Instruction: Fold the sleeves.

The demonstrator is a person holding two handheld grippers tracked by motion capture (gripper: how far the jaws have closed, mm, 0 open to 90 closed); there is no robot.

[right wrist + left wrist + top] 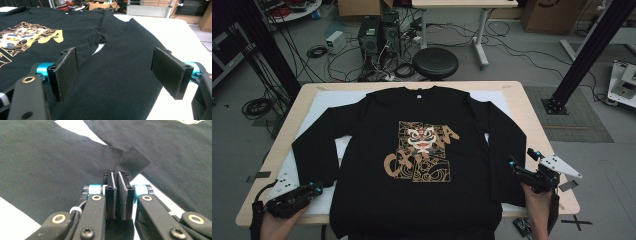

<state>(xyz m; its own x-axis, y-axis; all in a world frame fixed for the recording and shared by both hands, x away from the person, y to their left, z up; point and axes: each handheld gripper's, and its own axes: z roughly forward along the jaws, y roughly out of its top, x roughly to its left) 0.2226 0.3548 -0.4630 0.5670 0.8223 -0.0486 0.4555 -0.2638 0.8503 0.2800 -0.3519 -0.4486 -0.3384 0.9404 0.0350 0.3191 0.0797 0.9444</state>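
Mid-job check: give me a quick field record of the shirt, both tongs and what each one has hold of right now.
garment: black long-sleeved shirt laid flat, face up, gold print on the chest
surface: white mat on a wooden table
left tongs: shut on the left sleeve cuff, fabric pinched between the pads
right tongs: open, jaws wide, over the right sleeve, no pinch yet
sleeves: both spread out to the sides of the body
judgement: right side probably needs to close on its sleeve end next
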